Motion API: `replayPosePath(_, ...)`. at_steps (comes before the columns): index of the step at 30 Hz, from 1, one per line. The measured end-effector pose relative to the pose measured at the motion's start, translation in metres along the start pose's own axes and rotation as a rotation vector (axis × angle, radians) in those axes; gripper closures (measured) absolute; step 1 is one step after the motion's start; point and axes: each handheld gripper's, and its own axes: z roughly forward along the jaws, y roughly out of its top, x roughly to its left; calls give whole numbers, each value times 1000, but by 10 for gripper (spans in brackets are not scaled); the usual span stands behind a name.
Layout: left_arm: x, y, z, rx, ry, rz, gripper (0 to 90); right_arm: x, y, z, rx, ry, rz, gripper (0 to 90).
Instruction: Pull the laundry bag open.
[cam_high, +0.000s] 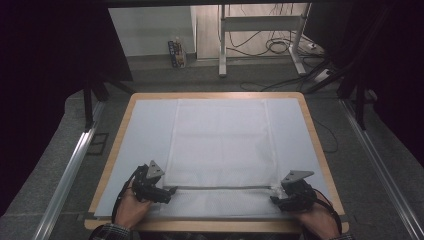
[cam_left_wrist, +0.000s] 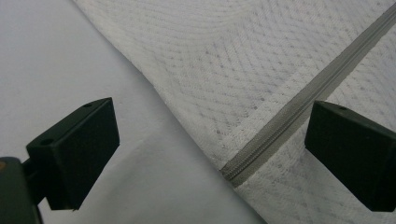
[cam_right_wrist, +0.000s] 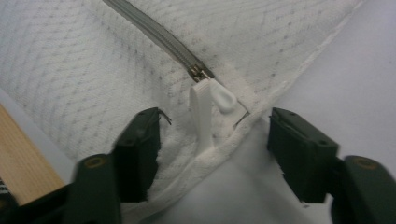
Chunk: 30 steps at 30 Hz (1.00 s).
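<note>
A white mesh bag (cam_high: 220, 145) lies flat on the table, with a grey zipper (cam_high: 220, 188) running across its near end. My left gripper (cam_high: 167, 192) stands open at the zipper's left end; in the left gripper view the zipper's end (cam_left_wrist: 280, 126) and the bag's edge lie between the jaws, untouched. My right gripper (cam_high: 277, 200) is at the zipper's right end. In the right gripper view the white zipper pull (cam_right_wrist: 212, 100) and the bag's hemmed corner sit between the spread jaws of my right gripper (cam_right_wrist: 215, 149), and the pads do not press on them.
A pale sheet (cam_high: 145, 135) covers the wooden table (cam_high: 115, 150), whose bare rim shows all round. Metal rails run along the floor on both sides. Beyond the table stand a desk frame (cam_high: 260, 40), loose cables and a small carton (cam_high: 176, 52).
</note>
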Motion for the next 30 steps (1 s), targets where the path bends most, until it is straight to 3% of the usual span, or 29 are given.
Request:
replayPosePath(2,-1,0,0,1,3,0,30,2,0,-1,-1,1,11,537)
replayPosePath(3,-1,0,0,-1,4,1,30,3,0,-1,-3,-2,19,637)
replayPosePath(7,-1,1,-1,-3,4,2,31,2,-1,-2,-10,19,33,831)
replayPosePath(12,-3,5,-2,-14,-13,-6,36,2,-1,-4,-25,21,20,849)
replayPosePath(18,-11,17,-1,-35,-66,-16,39,2,2,-18,-151,-1,-30,848)
replayPosePath(24,-23,38,4,-84,-175,-28,33,4,3,-24,-180,1,-49,846)
replayPosePath(30,-44,62,21,-83,-246,22,41,5,4,-27,-195,-3,-62,846)
